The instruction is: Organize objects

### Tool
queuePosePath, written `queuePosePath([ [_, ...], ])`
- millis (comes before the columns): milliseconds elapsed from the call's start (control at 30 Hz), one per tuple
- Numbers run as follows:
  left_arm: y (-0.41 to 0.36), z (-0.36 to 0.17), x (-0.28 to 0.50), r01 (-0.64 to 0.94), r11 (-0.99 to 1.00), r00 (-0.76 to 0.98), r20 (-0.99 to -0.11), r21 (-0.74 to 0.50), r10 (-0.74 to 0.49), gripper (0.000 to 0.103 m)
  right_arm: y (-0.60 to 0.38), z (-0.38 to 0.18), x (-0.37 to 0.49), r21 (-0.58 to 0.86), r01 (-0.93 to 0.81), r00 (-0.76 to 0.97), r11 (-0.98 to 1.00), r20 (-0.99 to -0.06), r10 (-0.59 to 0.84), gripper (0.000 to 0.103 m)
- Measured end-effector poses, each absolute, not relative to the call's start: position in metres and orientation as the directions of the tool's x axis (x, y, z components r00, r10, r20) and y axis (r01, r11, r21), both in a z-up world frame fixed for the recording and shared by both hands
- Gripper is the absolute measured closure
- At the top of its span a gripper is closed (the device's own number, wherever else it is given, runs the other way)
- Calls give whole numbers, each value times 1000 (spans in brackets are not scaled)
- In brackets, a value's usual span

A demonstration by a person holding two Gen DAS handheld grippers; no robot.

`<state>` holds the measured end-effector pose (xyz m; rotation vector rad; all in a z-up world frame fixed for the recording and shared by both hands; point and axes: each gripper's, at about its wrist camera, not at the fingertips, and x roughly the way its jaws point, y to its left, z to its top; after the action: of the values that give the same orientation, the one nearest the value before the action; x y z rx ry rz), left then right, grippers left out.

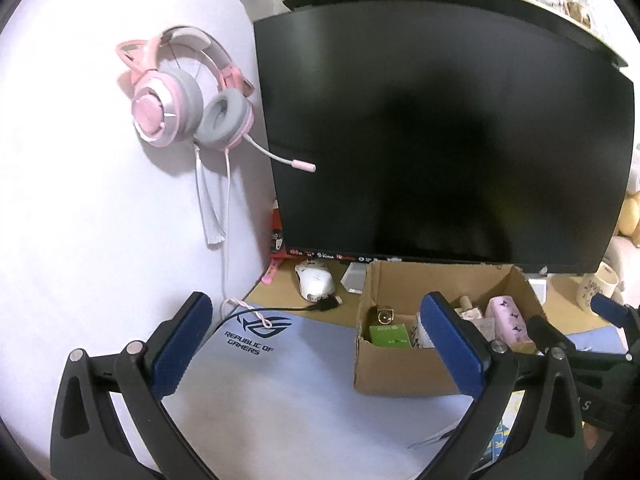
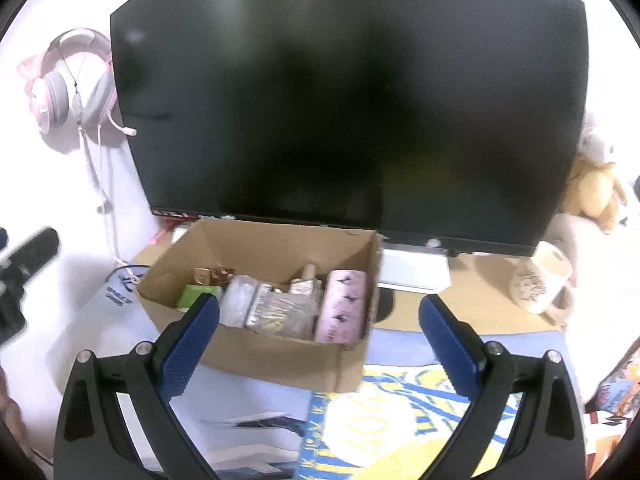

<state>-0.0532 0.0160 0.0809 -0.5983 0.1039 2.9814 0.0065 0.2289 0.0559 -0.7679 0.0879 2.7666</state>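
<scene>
Both my left gripper and my right gripper hang with jaws spread wide, grasping nothing. The cardboard box, at twelve o'clock from my right wrist, already holds the pink case, clear bottles and green box. I judge little is left, perhaps the white mouse at eleven o'clock of the box or the mug at three.

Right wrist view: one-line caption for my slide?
Open right gripper faces a cardboard box of small items below a dark monitor.
</scene>
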Motion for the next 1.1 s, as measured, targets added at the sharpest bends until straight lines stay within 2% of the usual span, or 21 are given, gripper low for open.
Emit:
queuePosePath([
  [133,10,79,-49,-132,-991,-914,-389,20,114,0,227,54,19,-50,-283,-832,-958,-483,272,0],
  [300,4,66,-41,-96,-994,-914,-399,45,70,0,231,48,32,-4,-292,-839,-956,-478,259,0],
  [567,10,47,-15,-69,-992,-942,-333,108,29,0,232,32,60,37,-279,-871,-959,-431,237,0],
  [667,14,37,-7,-81,-992,-948,-314,97,46,0,232,29,71,52,-300,-883,-953,-393,256,0],
  [833,15,24,-5,-81,-995,-947,-316,65,56,0,235,19,81,103,-293,-893,-951,-384,233,0],
  [967,19,16,-4,-86,-989,-945,-323,116,45,0,235,10,85,94,-303,-888,-948,-390,245,0],
  [1100,25,9,-7,-65,-984,-944,-331,167,7,0,233,5,91,84,-332,-892,-940,-351,284,0],
])
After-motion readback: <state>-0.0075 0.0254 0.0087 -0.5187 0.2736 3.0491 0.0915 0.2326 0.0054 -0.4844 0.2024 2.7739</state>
